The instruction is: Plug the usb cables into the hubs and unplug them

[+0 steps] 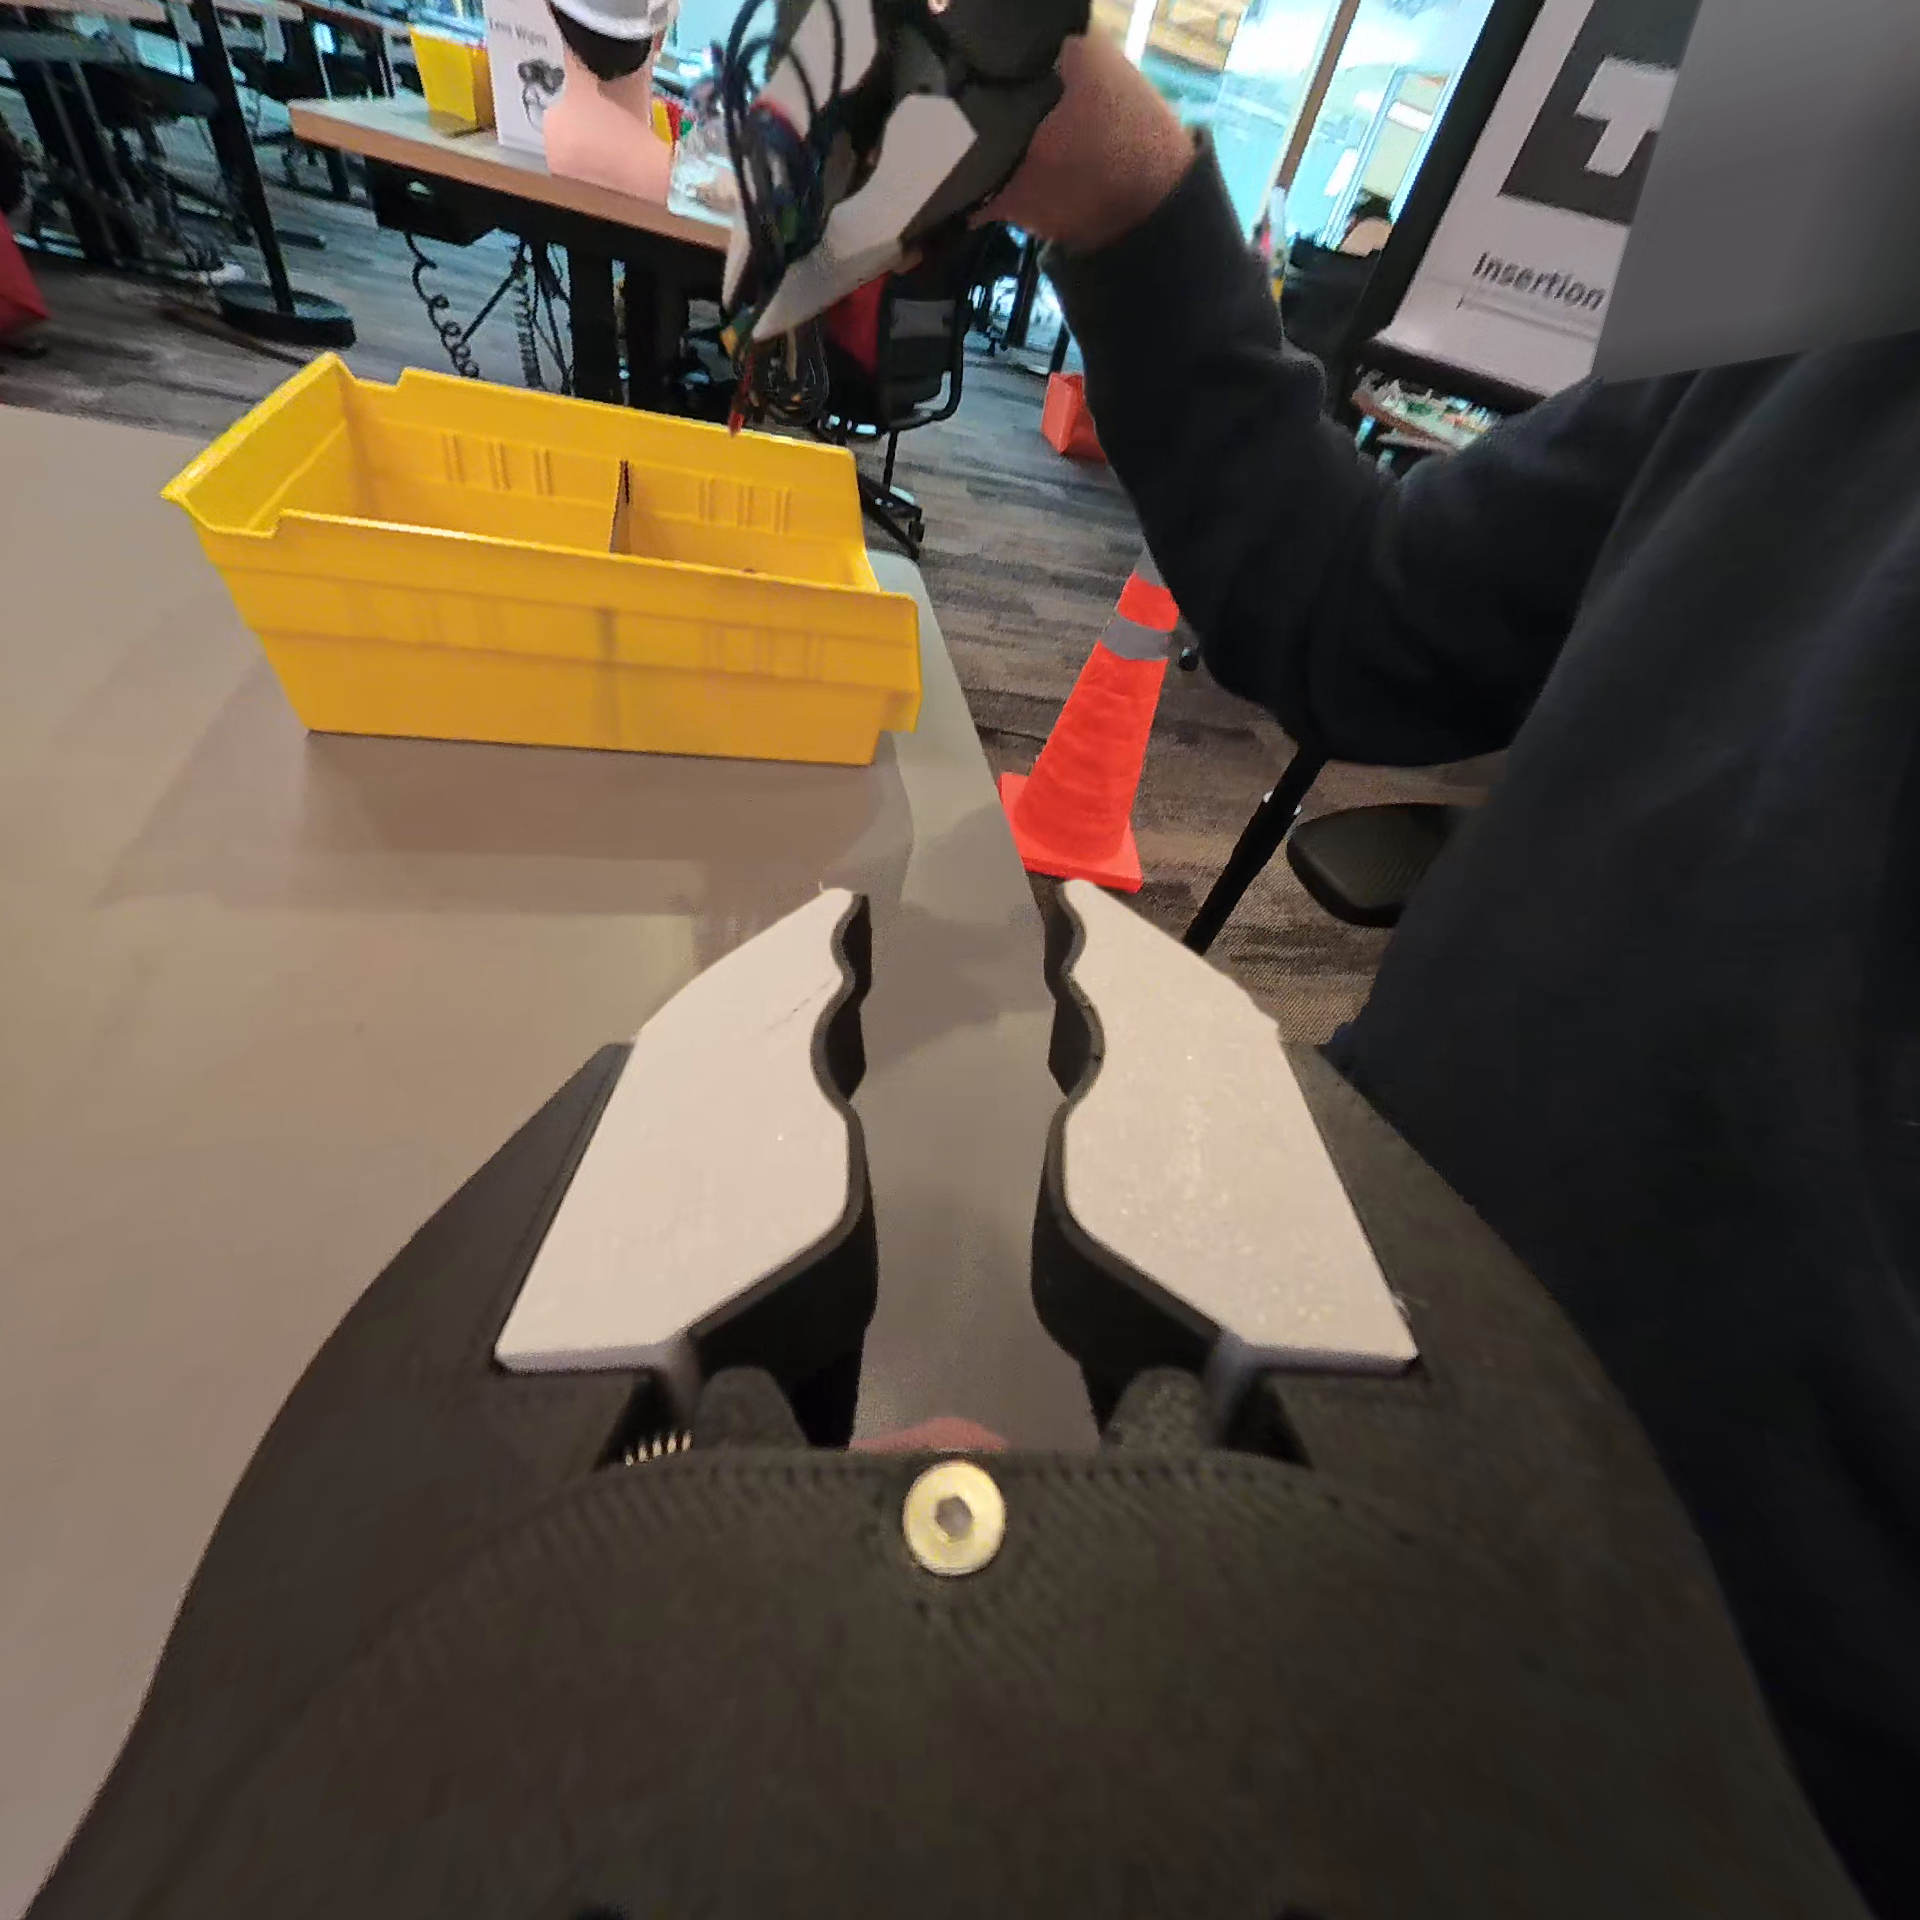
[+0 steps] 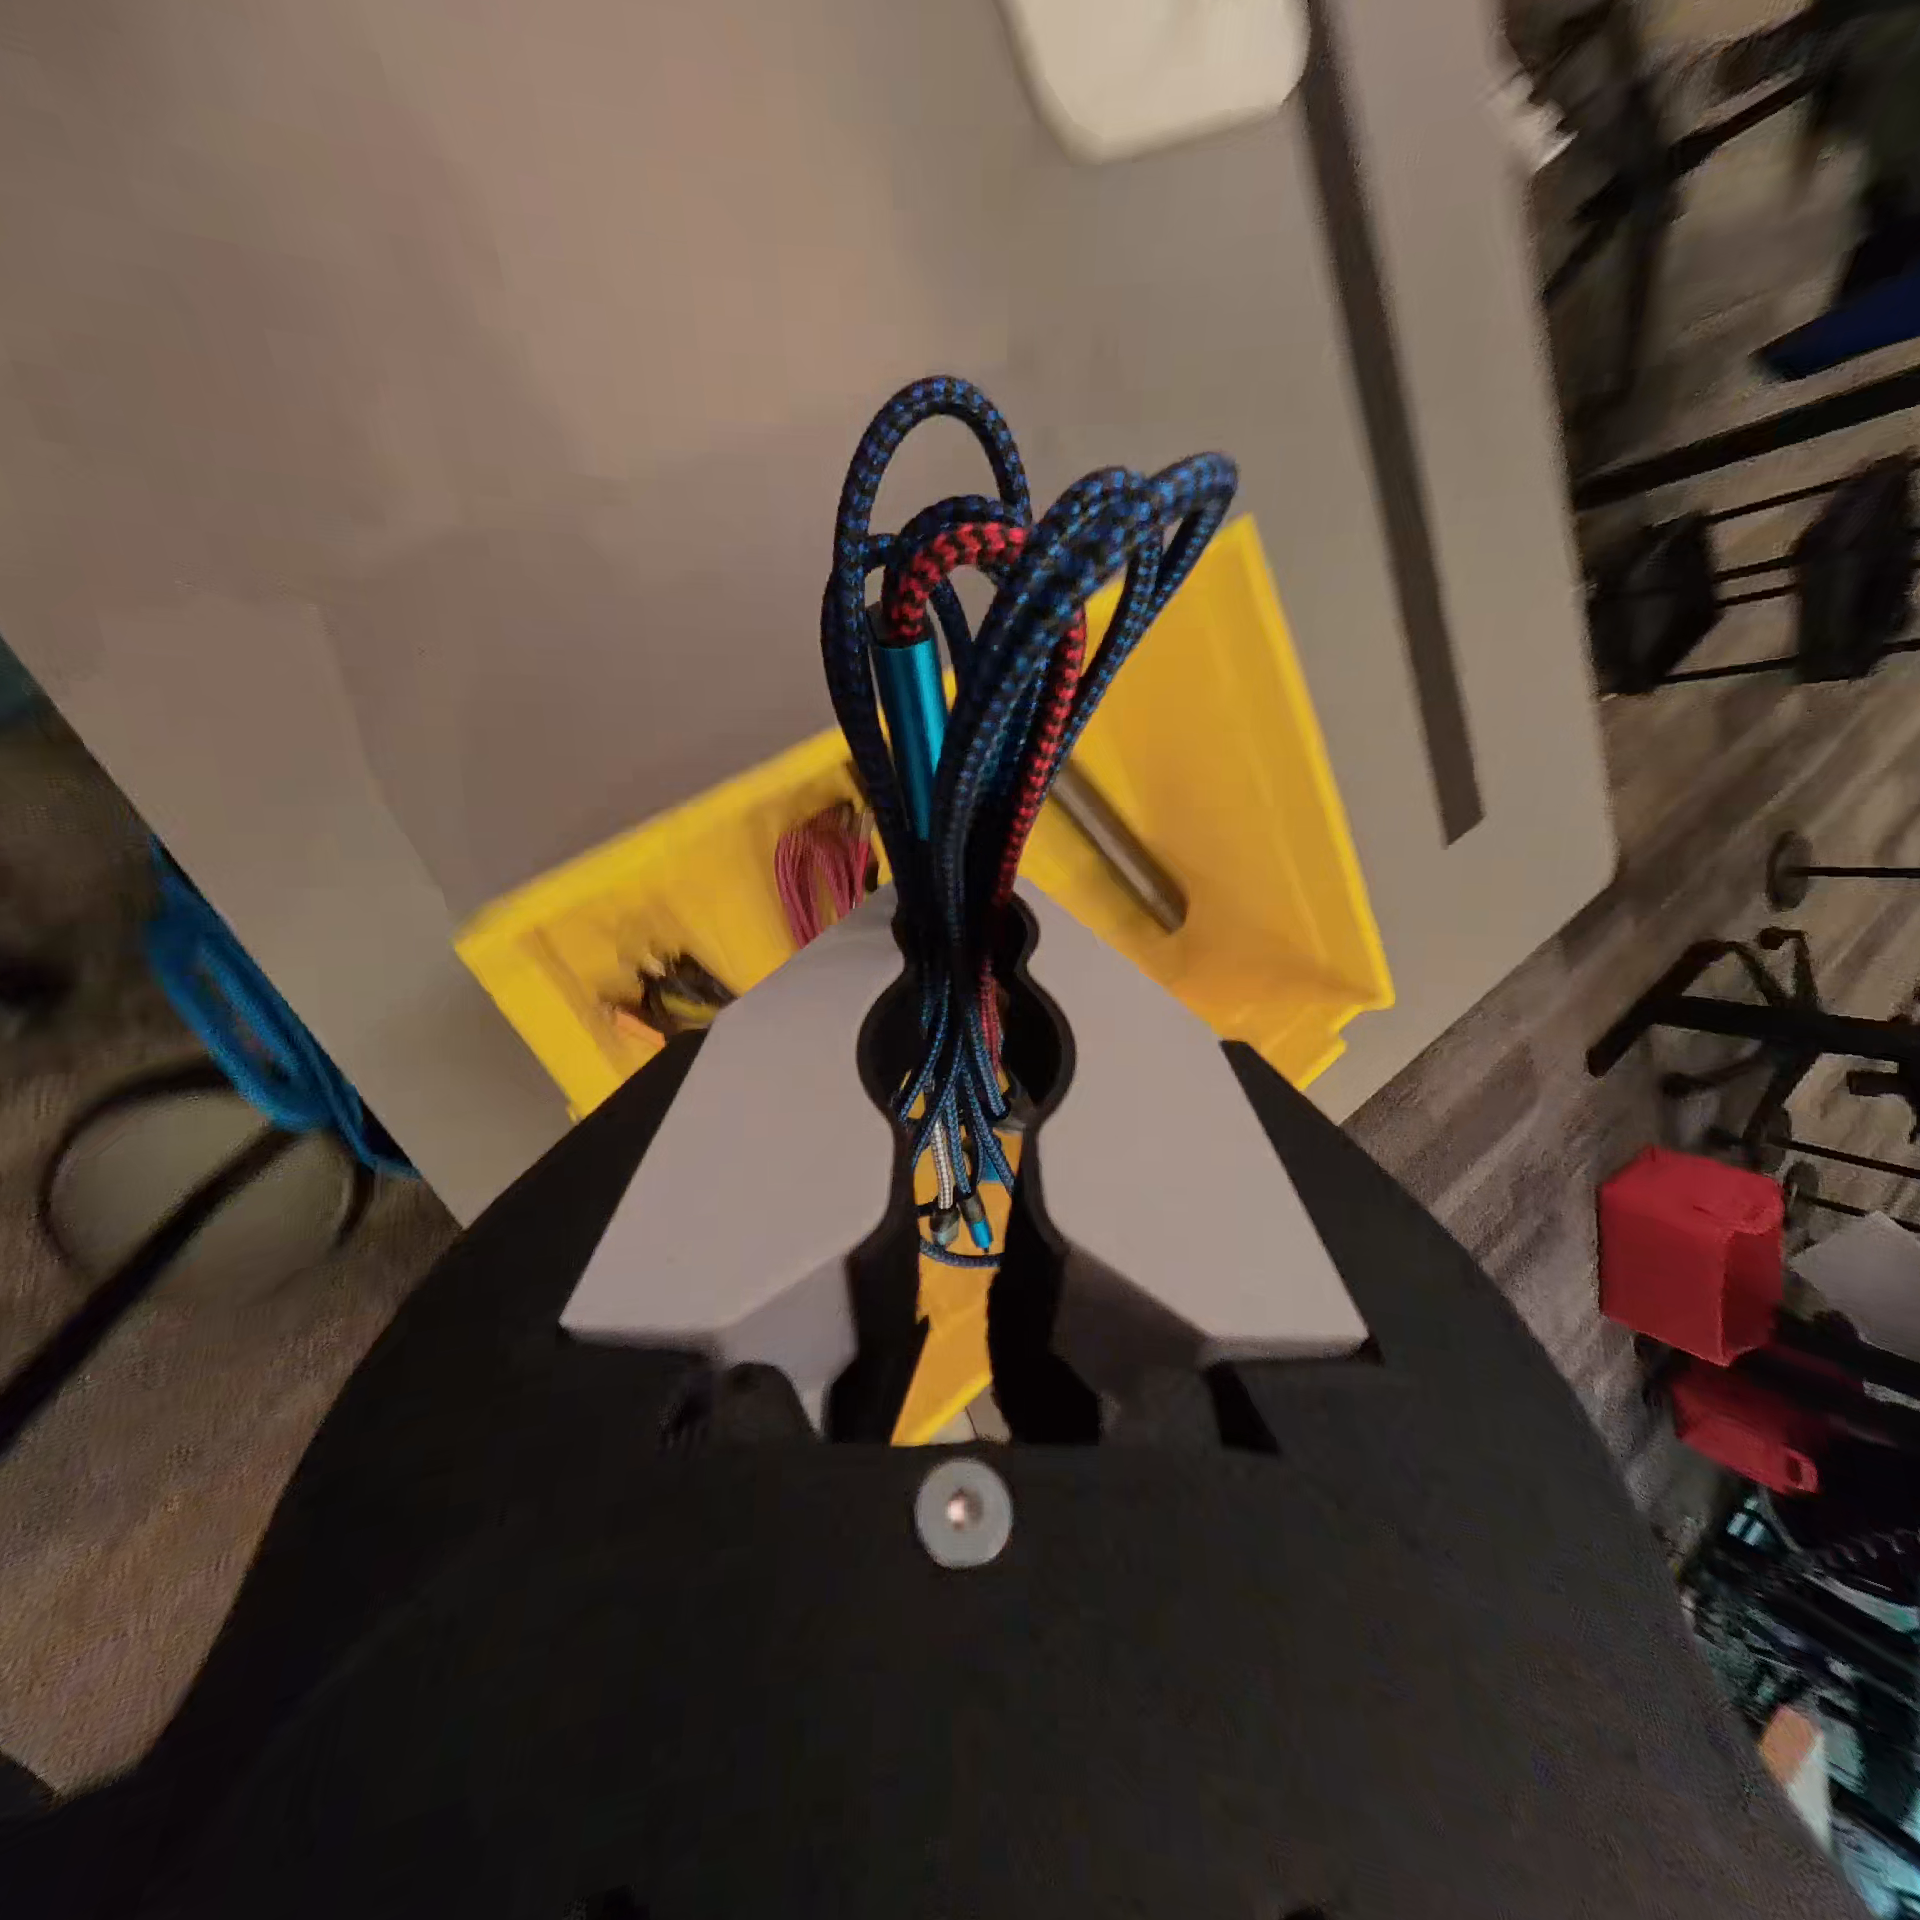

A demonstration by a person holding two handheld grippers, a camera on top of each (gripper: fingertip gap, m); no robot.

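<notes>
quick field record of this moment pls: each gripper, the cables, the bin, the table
left gripper: open, empty, low over the table
right gripper: shut on the cable bundle, raised above the bin
cable bundle: blue-black and red-black braided usb cables, looped, with a teal connector
yellow bin: on the table, divided, more cables and a metal bar inside
table: grey
hubs: not seen

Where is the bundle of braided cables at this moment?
The cable bundle is clamped in the right gripper, held in the air above the yellow bin on the table.
</notes>
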